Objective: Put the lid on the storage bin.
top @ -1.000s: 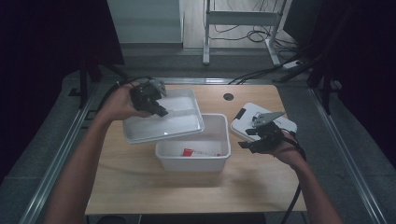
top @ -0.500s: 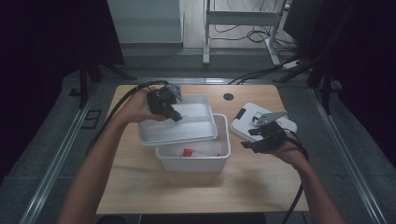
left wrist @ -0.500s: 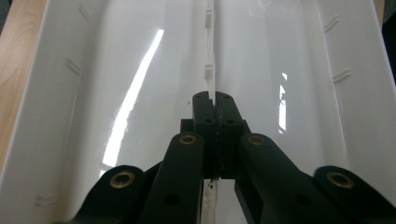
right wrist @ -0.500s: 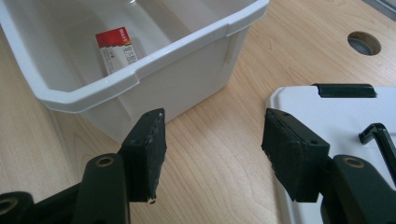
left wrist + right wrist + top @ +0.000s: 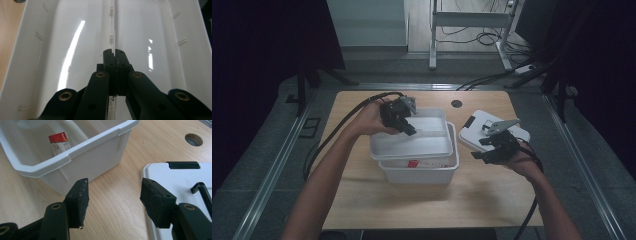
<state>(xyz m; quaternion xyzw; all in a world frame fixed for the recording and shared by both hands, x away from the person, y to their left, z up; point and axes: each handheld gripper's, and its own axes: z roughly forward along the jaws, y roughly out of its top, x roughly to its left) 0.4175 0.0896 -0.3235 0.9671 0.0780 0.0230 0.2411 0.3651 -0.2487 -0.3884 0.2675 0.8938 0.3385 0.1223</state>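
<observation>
The left gripper (image 5: 404,121), clamped on the lid's (image 5: 412,142) centre rib, holds the lid askew over the bin (image 5: 419,172) at frame centre. Gripped by that thin rib, the lid may tilt and catch the rim. The right gripper (image 5: 496,145) hangs open at right, empty

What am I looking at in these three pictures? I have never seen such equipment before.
A person at a wooden table holds hand tongs in each hand. The wide picture comes from a camera above; the other two come from cameras riding on the tongs. The left tongs are shut on the centre ridge of a white lid, held over a white bin. Inside the bin lies a small pack with a red label. The right tongs stand open above the table, beside a flat white device.
</observation>
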